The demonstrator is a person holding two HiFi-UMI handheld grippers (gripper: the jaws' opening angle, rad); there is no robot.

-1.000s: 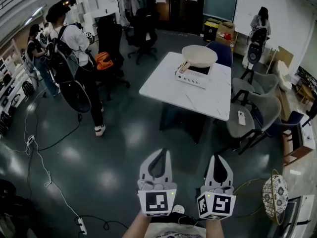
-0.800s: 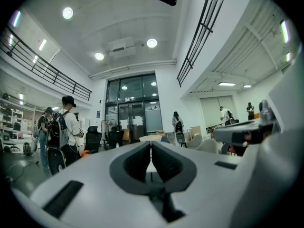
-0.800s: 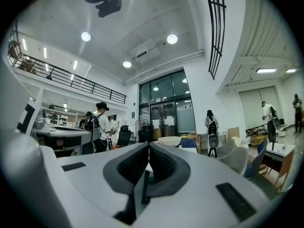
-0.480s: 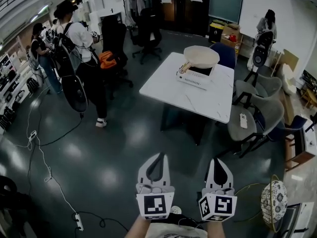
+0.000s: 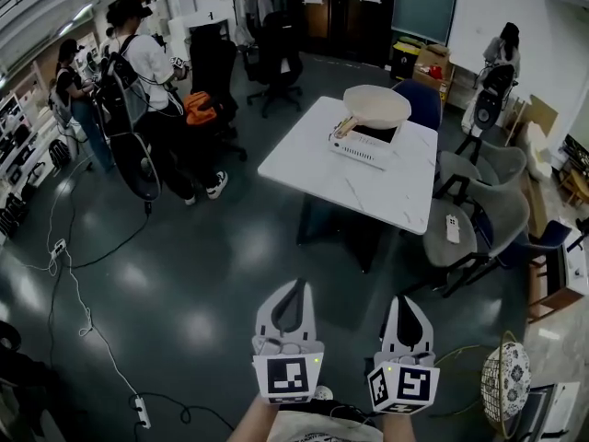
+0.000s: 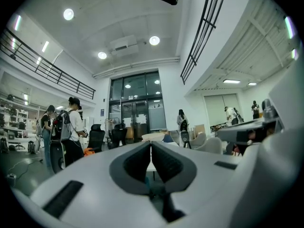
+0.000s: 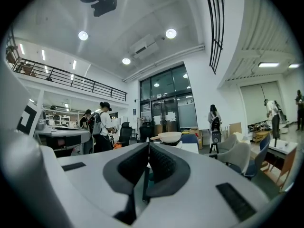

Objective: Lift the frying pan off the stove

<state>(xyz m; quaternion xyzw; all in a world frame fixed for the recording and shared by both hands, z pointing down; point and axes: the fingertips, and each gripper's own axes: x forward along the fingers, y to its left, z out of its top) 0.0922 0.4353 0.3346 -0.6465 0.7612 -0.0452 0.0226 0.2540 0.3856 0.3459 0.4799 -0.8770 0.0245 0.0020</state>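
- Frying pan [image 5: 375, 106]: it sits on the stove [image 5: 361, 145] at the far end of the white table [image 5: 359, 191], in the same spot as a second ago, with its handle pointing off the stove's left corner toward your side.
- Since that earlier frame, the table has come slightly lower and larger in your head view. The pan and stove have not shifted on it.
- The person with the backpack [image 5: 138, 67], left of the table, has changed footing, and one shoe is now lifted off the floor.
- Your left gripper [image 5: 296, 285] and right gripper [image 5: 403, 298] are held low in front of you, much as before, side by side over the dark floor.
- Both pairs of jaws are pressed together with nothing between them. The left gripper view [image 6: 150, 144] and the right gripper view [image 7: 148, 144] each show the pads meeting along a thin seam.
- The pan is well apart from both grippers. It is ahead of you across open floor, slightly right of the line your right gripper points along in the head view.
- In the right gripper view the pan [image 7: 170, 137] shows just above the jaw tips, seen side-on.
- In the left gripper view it is only a pale sliver [image 6: 153, 137] above the tips.
- The pan's inside cannot be seen from either gripper view.
- The pan covers most of the stove's top, and the space under the table is too dark to make out.
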